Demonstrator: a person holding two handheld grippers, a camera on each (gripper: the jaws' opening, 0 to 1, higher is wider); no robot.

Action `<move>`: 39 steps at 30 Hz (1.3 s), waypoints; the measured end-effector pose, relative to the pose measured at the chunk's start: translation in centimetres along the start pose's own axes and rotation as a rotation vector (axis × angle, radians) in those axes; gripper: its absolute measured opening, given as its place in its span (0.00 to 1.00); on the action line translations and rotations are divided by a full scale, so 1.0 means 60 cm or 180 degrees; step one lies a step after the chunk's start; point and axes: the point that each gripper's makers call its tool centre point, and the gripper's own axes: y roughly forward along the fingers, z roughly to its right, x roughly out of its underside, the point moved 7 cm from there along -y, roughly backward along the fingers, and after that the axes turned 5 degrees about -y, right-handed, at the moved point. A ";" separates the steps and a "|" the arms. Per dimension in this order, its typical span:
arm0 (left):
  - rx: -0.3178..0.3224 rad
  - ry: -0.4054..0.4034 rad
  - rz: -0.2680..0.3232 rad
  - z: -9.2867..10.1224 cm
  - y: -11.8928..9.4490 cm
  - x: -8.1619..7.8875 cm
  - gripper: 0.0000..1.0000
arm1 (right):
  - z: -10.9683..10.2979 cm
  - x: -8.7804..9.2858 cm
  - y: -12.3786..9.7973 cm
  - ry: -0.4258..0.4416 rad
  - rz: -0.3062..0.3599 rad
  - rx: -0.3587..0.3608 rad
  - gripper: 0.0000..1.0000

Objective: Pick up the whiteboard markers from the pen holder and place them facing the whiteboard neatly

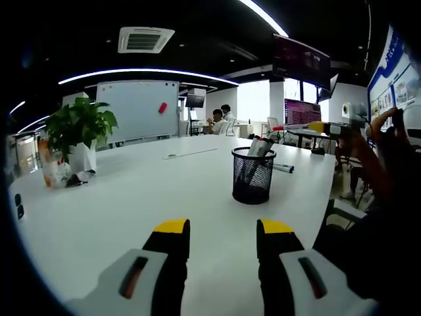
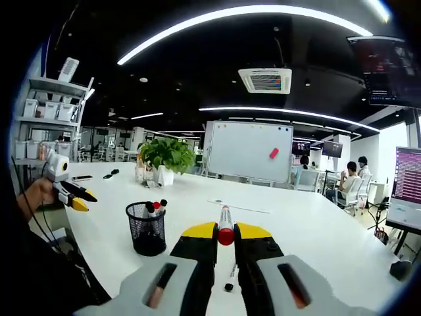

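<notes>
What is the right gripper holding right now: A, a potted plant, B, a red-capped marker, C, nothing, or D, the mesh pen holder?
B: in the right gripper view, the right gripper is shut on a red-capped marker pointing out toward the whiteboard.

There is one black mesh pen holder (image 2: 146,228) with three whiteboard markers (image 2: 155,209) standing in it, and one red-capped marker (image 2: 225,227) more between the right jaws. One potted green plant (image 2: 167,155), one white whiteboard (image 2: 249,151) and two yellow-tipped grippers (image 2: 225,232) (image 1: 223,227) are seen. Two seated persons (image 2: 352,180) are at the far side.

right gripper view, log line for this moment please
right tongs: shut on marker | left tongs: open | pen holder: markers remain
</notes>
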 end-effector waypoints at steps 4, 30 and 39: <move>-0.0018 -0.0009 0.0004 -0.002 -0.002 0.000 0.42 | 0.008 -0.007 -0.006 -0.0050 0.0018 0.0069 0.13; -0.0027 0.0024 0.0015 -0.003 -0.004 -0.003 0.42 | 0.068 0.022 -0.023 0.0032 -0.0015 0.0411 0.13; -0.0047 0.0014 0.0008 -0.008 -0.005 -0.001 0.42 | 0.079 0.051 -0.014 0.0090 -0.0159 0.0416 0.13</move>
